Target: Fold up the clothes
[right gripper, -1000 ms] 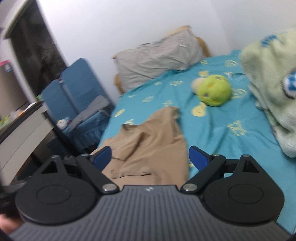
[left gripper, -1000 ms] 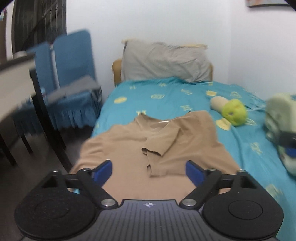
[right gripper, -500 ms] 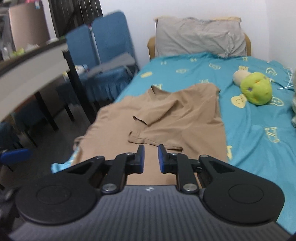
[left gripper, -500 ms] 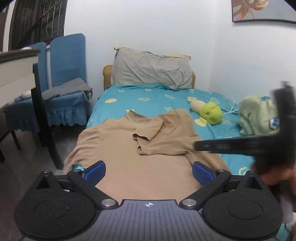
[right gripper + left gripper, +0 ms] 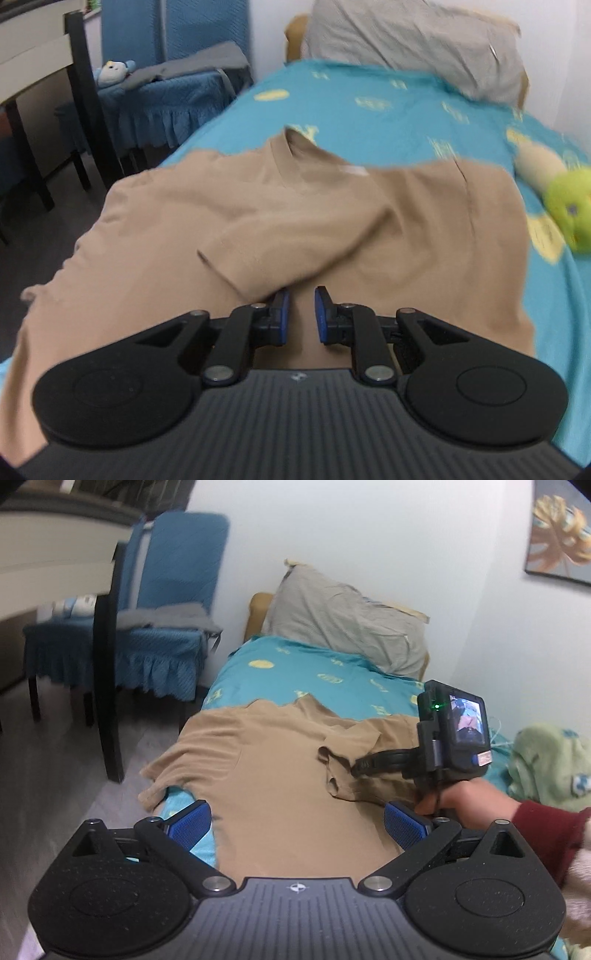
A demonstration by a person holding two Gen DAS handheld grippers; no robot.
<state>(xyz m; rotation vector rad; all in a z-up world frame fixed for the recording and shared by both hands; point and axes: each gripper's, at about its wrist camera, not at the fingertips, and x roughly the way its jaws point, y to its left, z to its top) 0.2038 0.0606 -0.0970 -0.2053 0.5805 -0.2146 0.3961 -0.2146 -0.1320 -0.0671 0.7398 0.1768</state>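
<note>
The tan shirt (image 5: 295, 206) lies lengthwise on the bed (image 5: 369, 107), collar toward the pillow (image 5: 413, 40). Left gripper (image 5: 297, 821) gapes wide, empty; right gripper (image 5: 300, 314) is nearly closed, a narrow gap left, holding nothing

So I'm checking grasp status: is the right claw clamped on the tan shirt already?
No, the right claw shows a narrow empty gap between its blue pads, just short of the tan shirt's folded-over sleeve.
</note>
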